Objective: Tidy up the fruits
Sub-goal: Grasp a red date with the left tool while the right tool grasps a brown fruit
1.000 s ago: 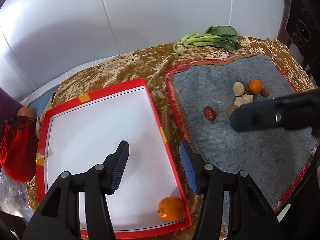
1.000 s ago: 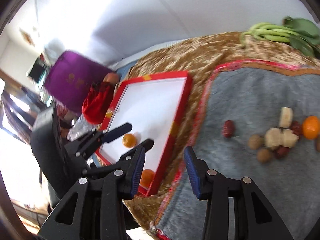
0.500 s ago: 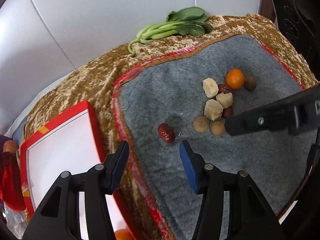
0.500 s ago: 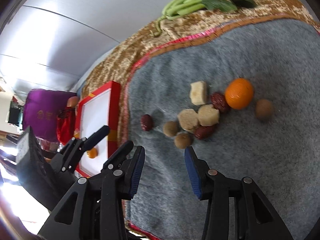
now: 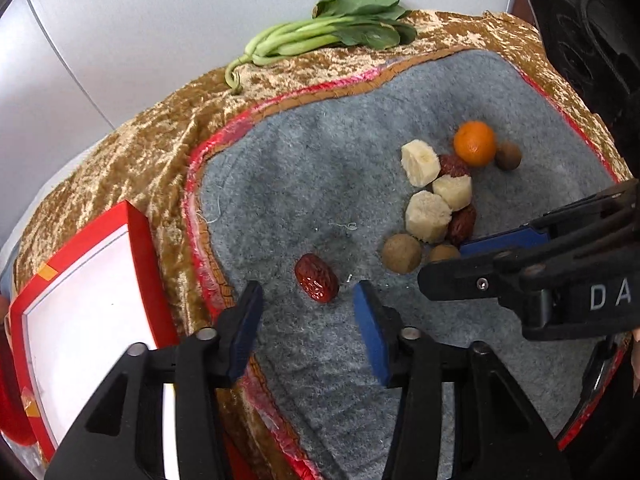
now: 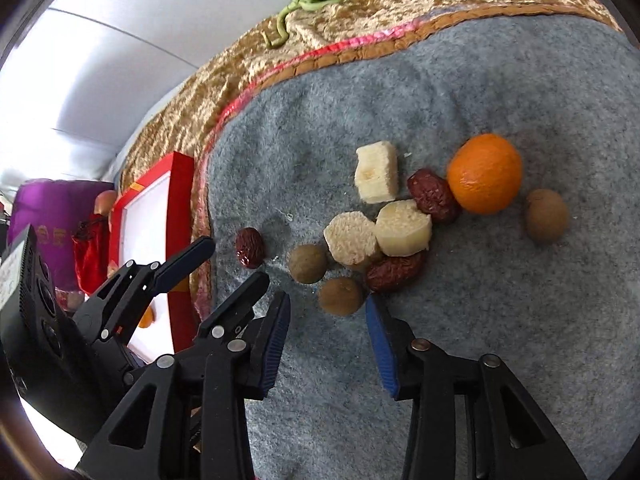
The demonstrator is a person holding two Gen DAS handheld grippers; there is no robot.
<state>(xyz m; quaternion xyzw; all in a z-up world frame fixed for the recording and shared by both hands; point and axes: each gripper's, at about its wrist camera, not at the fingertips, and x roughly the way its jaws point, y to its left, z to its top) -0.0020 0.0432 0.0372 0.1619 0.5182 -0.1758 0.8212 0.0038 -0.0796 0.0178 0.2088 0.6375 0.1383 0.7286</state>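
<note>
My left hand-held gripper (image 5: 306,318) hangs over the grey mat (image 5: 320,184), its jaws partly apart and just now narrowing, with nothing pressed between them; a lone red date (image 5: 317,283) lies on the mat just ahead of the gap. My right hand-held gripper (image 6: 325,318) is also partly apart and has been narrowing, empty, with a small brown round fruit (image 6: 341,295) on the mat right at its tips, touching neither pad as far as I can see. Beyond that fruit sits the cluster: a second brown fruit (image 6: 307,263), three pale cut chunks (image 6: 377,177), two more red dates (image 6: 432,196), an orange (image 6: 484,179) and one more brown fruit (image 6: 546,216) off to the right. The red-rimmed white tray (image 5: 80,320) lies left of the mat on the gold-clothed tabletop (image 5: 152,148), and leafy greens (image 5: 320,36) lie at the far edge.
</note>
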